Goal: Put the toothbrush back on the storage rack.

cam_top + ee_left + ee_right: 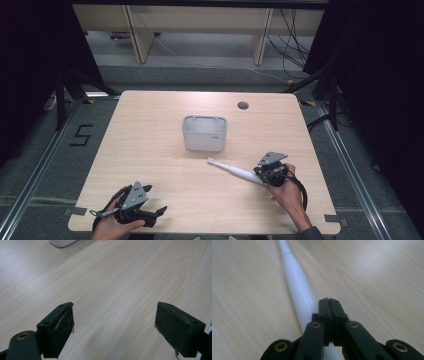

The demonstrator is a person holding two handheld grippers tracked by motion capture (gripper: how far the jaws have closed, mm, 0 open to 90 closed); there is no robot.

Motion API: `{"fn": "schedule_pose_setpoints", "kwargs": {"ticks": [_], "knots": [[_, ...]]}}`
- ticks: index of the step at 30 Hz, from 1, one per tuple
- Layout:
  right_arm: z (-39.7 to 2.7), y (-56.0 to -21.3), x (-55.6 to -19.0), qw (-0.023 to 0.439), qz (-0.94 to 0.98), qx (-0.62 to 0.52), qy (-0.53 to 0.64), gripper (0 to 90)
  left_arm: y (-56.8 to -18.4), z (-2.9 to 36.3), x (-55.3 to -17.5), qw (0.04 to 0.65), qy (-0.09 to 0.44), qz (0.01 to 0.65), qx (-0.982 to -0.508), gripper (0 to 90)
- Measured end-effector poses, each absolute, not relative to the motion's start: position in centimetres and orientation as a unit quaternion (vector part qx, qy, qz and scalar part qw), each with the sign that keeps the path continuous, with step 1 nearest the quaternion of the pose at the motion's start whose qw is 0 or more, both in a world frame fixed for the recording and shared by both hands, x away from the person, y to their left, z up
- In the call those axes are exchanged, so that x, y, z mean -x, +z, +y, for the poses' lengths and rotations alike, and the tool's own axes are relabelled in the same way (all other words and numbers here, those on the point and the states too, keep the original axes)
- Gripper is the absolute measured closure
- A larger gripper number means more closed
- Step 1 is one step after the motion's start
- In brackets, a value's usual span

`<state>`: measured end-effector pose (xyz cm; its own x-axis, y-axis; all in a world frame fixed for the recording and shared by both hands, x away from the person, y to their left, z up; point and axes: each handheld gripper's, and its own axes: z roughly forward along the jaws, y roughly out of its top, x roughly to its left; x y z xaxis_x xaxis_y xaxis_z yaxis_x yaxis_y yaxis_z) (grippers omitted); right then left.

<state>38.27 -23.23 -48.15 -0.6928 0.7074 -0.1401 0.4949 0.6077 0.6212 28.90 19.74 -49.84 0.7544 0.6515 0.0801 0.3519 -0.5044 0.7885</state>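
Observation:
A white electric toothbrush (234, 171) lies flat on the wooden table (150, 150), its brush head pointing toward a white rectangular bin (204, 133). My right gripper (261, 175) rests at the handle end, at the table's right. In the right gripper view the toothbrush handle (298, 290) runs under and to the left of my right gripper (329, 301), whose jaws are pressed together with nothing between them. My left gripper (159, 212) sits near the front left edge, open over bare wood. In the left gripper view its pads (65, 322) stand wide apart and empty.
The bin stands in the middle of the table, and its corner (62, 242) shows at the top of the left gripper view. A round cable hole (243, 105) is at the back right. Dark floor and frame legs surround the table.

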Motion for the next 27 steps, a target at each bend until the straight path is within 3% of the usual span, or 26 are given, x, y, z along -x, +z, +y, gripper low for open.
{"fn": "schedule_pose_setpoints", "kwargs": {"ticks": [15, 19, 20, 27], "knots": [[-22.7, -48.0, -36.5, 0.194, 0.885, -0.324, 0.273, 86.3, -49.9, 19.7, -28.9, 0.403, 0.188, 0.299, -0.844, 15.1], [-23.0, -47.4, -36.5, 0.187, 0.876, -0.339, 0.287, 80.3, -49.9, 19.7, -28.9, 0.404, 0.185, 0.299, -0.845, 15.1], [-23.2, -46.7, -36.8, 0.17, 0.873, -0.35, 0.293, 72.8, -50.0, 19.7, -28.9, 0.401, 0.188, 0.3, -0.845, 15.1], [-23.0, -45.3, -37.5, 0.147, 0.872, -0.366, 0.289, 60.6, -49.9, 19.8, -29.1, 0.393, 0.189, 0.295, -0.85, 15.1]]}}
